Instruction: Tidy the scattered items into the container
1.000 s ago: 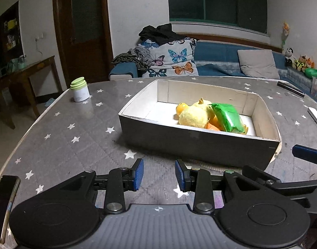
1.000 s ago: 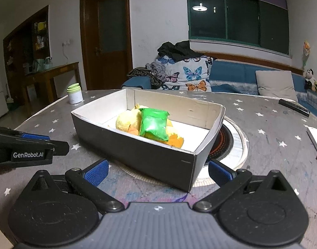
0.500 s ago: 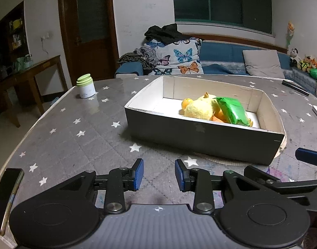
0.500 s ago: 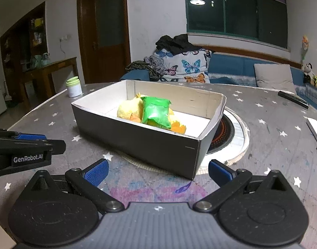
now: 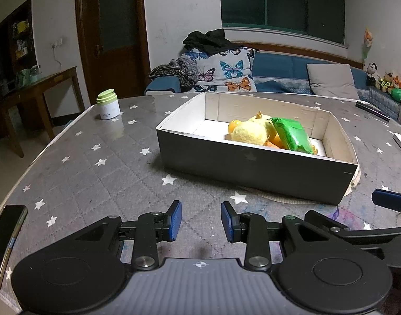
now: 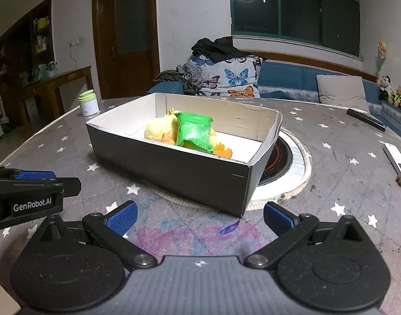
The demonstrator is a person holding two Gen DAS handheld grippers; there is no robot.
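A dark cardboard box (image 5: 252, 168) with a white inside stands on the star-patterned table; it also shows in the right wrist view (image 6: 174, 168). In it lie a yellow plush duck (image 5: 250, 132), a green packet (image 5: 292, 136) and orange pieces (image 6: 222, 152). My left gripper (image 5: 201, 220) is empty, its jaws a small gap apart, in front of the box's near wall. My right gripper (image 6: 199, 216) is open wide and empty, near the box's right front corner.
A white jar with a green lid (image 5: 108, 105) stands at the far left of the table. A phone (image 5: 6, 239) lies at the near left edge. A remote (image 6: 365, 119) and a white device (image 6: 398, 161) lie at the right. A round burner plate (image 6: 287, 162) sits under the box.
Both grippers have drawn back from the box, which now looks smaller and farther. Neither gripper's jaw gap has changed.
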